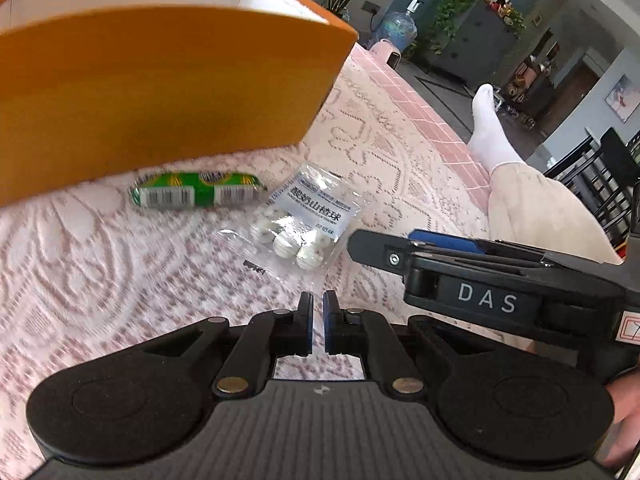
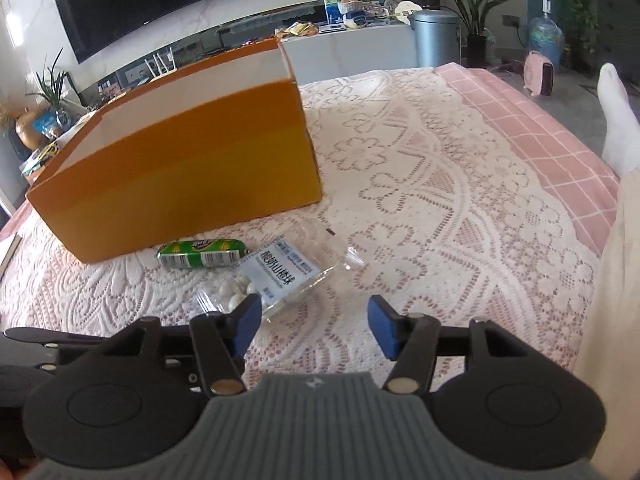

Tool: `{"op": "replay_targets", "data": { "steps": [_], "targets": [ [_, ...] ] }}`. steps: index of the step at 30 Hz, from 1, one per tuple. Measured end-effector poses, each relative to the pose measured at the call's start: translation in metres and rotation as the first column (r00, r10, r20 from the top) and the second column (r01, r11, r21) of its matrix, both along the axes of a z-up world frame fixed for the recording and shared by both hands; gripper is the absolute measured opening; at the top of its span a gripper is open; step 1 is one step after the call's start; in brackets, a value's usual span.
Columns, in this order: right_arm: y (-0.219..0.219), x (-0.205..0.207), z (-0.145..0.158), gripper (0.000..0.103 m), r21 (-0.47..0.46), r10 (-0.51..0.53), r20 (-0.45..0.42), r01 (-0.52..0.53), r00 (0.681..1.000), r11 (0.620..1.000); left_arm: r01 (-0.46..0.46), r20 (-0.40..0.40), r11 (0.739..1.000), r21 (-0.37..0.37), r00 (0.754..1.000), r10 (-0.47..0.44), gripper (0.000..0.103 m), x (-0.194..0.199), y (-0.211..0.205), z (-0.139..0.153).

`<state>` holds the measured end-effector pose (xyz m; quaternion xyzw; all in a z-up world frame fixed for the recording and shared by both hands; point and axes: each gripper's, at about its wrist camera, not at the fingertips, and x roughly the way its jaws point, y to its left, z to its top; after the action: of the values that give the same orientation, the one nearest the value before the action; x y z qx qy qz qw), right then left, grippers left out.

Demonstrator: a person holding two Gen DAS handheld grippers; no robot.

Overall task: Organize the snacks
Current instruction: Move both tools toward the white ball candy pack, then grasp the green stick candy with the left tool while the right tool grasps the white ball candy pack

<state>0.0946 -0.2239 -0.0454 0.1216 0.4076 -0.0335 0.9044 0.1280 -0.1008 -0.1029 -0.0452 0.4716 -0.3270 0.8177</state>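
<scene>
Green snack pack (image 2: 201, 254) lies on the lace-covered bed (image 2: 440, 200), touching the orange box's (image 2: 180, 168) near wall; clear bag of white balls (image 2: 276, 276) just beside it. Left gripper (image 1: 318, 312) fingers nearly closed, holding nothing. Right gripper (image 2: 314, 320) fingers wide apart, near the bag.

Wall-mounted TV (image 2: 144, 0) faces a lace-covered bed (image 2: 440, 200).

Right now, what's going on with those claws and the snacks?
Left claw nearly shut, empty. Right claw open, empty. Green snack and clear bag on lace cloth beside orange box. Nothing blocking.
</scene>
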Motion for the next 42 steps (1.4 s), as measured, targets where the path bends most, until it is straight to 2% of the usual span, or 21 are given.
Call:
{"op": "replay_targets", "data": {
  "steps": [3, 4, 5, 9, 14, 22, 27, 32, 35, 38, 42],
  "targets": [
    [-0.004, 0.003, -0.002, 0.058, 0.029, -0.007, -0.007, 0.007, 1.0, 1.0, -0.019, 0.079, 0.998, 0.059, 0.997, 0.014, 0.018, 0.001, 0.005, 0.009],
    [-0.004, 0.004, -0.002, 0.061, 0.043, -0.012, -0.006, 0.012, 1.0, 0.999, -0.028, 0.109, 0.996, 0.087, 0.994, 0.018, 0.028, 0.002, 0.007, 0.012],
    [-0.005, 0.005, -0.002, 0.062, 0.056, -0.016, -0.006, 0.016, 1.0, 0.998, -0.042, 0.138, 0.993, 0.112, 0.99, 0.026, 0.034, 0.002, 0.009, 0.013],
    [0.002, 0.007, -0.004, 0.066, 0.072, -0.007, -0.01, 0.008, 1.0, 0.997, -0.079, 0.233, 0.981, 0.18, 0.972, 0.035, 0.046, 0.013, 0.02, 0.017],
    [0.012, 0.013, -0.008, 0.069, 0.101, 0.033, -0.011, -0.031, 0.999, 0.994, -0.047, 0.304, 0.96, 0.275, 0.952, -0.04, 0.057, 0.034, 0.023, 0.016],
    [0.008, 0.026, -0.014, 0.07, 0.119, 0.014, -0.016, -0.012, 1.0, 0.993, 0.088, 0.267, 0.945, 0.316, 0.947, -0.178, 0.057, 0.059, 0.016, -0.001],
    [0.005, 0.033, -0.019, 0.069, 0.153, 0.012, -0.023, -0.008, 1.0, 0.988, 0.121, 0.253, 0.944, 0.307, 0.946, -0.203, 0.056, 0.058, 0.013, -0.003],
    [0.01, 0.04, -0.018, 0.069, 0.108, 0.033, -0.02, -0.031, 0.999, 0.994, 0.193, 0.202, 0.947, 0.257, 0.948, -0.248, 0.036, 0.049, 0.008, 0.0],
    [0.007, 0.044, -0.02, 0.069, 0.112, 0.018, -0.029, -0.015, 0.999, 0.994, 0.194, 0.176, 0.954, 0.229, 0.956, -0.237, 0.031, 0.047, 0.006, 0.0],
    [0.009, 0.047, -0.021, 0.07, 0.092, 0.01, -0.029, -0.007, 1.0, 0.996, 0.203, 0.125, 0.968, 0.147, 0.967, -0.222, 0.025, 0.049, 0.006, -0.001],
    [0.015, 0.051, -0.022, 0.07, 0.025, 0.012, -0.031, -0.011, 0.999, 1.0, 0.2, 0.139, 0.965, 0.17, 0.965, -0.224, 0.023, 0.045, 0.001, -0.004]
  ]
}}
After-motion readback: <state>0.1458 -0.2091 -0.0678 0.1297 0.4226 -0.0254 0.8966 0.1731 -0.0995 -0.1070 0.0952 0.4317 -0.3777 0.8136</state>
